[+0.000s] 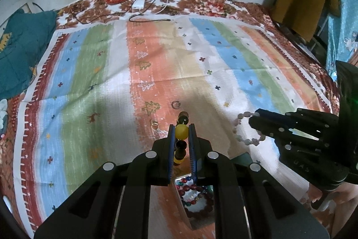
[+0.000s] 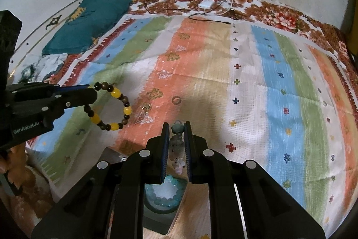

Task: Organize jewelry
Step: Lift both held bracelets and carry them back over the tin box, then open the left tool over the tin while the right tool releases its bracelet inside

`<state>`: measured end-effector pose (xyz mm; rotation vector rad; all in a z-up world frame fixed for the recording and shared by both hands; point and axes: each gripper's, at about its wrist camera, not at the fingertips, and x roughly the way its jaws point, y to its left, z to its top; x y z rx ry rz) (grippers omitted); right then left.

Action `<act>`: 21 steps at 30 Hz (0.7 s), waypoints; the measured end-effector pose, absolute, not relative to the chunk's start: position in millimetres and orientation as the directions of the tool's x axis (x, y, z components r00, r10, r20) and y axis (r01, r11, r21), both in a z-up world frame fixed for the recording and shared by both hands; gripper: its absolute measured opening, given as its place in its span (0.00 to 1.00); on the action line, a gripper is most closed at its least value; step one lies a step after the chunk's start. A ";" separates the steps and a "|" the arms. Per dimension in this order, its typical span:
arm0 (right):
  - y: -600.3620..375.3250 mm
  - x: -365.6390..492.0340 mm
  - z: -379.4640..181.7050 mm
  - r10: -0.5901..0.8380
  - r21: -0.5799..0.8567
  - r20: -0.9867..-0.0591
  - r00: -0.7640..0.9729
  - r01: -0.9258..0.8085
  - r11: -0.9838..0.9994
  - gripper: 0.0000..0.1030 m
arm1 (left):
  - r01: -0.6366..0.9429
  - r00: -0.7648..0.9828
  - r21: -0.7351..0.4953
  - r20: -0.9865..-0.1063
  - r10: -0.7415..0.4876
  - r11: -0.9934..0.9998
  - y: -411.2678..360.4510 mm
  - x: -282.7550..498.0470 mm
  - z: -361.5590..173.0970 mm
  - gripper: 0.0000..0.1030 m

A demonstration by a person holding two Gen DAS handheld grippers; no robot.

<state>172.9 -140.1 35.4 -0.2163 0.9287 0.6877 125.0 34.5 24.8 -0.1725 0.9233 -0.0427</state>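
My left gripper (image 1: 181,127) is shut on a yellow and dark brown bead bracelet (image 1: 181,131), held above the striped cloth; the bracelet also shows in the right wrist view (image 2: 111,109), hanging from the left gripper (image 2: 92,91). My right gripper (image 2: 176,127) is shut on a pale pink and grey bead bracelet (image 2: 177,145); it also shows in the left wrist view (image 1: 246,140), hanging from the right gripper (image 1: 254,119). A small ring (image 1: 176,105) lies on the cloth just ahead; it shows in the right wrist view too (image 2: 176,100).
Below my left gripper a box holds a multicoloured bead bracelet (image 1: 194,196). Below my right gripper a light blue bracelet (image 2: 165,192) lies in a round compartment. A small clear pendant (image 2: 146,107) lies near the ring. A teal pillow (image 2: 89,24) and a charger with cables (image 2: 205,3) lie at the far edge.
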 end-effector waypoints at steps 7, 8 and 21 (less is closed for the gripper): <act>-147.2 159.2 39.9 0.469 0.122 -0.784 0.407 -0.639 0.759 0.14 | -0.017 0.612 -0.164 -0.782 -0.119 0.986 26.2 111.1 26.3 0.11; -148.2 156.9 40.0 0.470 0.123 -0.784 0.406 -0.641 0.758 0.14 | -0.016 0.614 -0.161 -0.781 -0.117 0.987 25.1 109.0 26.6 0.11; -155.7 132.7 33.3 0.470 0.120 -0.793 0.386 -0.658 0.744 0.14 | 0.007 0.618 -0.151 -0.776 -0.123 0.988 10.2 83.1 24.0 0.11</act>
